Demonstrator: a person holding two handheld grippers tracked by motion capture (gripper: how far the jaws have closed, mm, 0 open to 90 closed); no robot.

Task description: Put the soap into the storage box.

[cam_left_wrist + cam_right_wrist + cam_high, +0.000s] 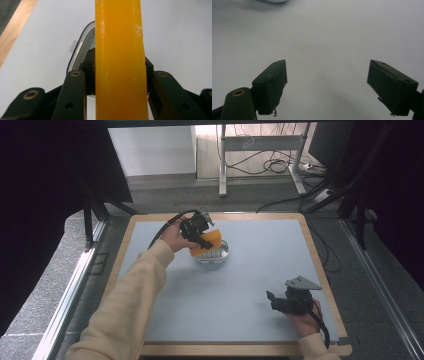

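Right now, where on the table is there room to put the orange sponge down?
Lots of room. The grey table is bare between the clear bowl and the right gripper, and along its far right side. It is crowded only near the far left, where the left gripper holds the orange sponge over the bowl.

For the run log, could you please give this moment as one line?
left gripper: shut on orange block | block: over clear bowl | right gripper: open, above table

Pale blue table [260, 270] with wooden edge; cables [270, 166] on floor beyond.
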